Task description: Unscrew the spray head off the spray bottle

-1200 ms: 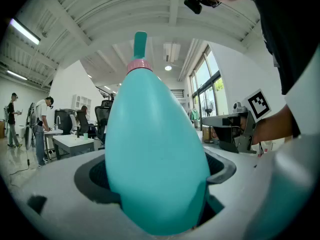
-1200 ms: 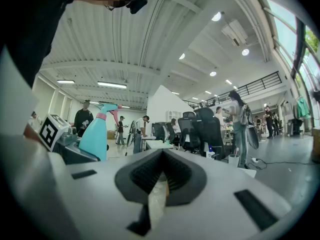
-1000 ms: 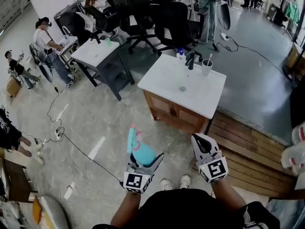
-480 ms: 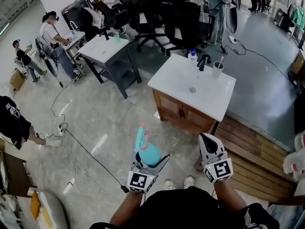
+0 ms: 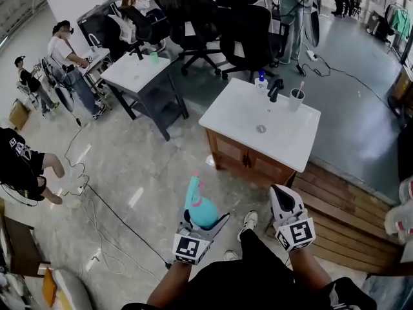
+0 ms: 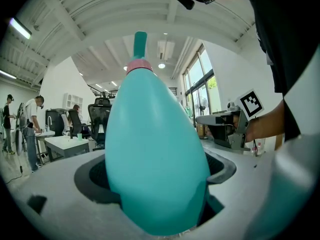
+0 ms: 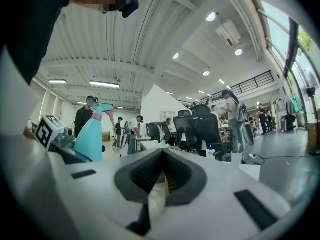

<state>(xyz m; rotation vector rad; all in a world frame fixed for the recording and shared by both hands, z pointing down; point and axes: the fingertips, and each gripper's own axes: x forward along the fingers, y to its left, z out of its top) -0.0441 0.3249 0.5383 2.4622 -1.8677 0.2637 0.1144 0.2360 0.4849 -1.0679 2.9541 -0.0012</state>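
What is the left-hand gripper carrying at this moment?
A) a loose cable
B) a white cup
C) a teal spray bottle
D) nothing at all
C: the left gripper has its jaws closed on the round body of the teal spray bottle, which fills the space between them in the left gripper view.
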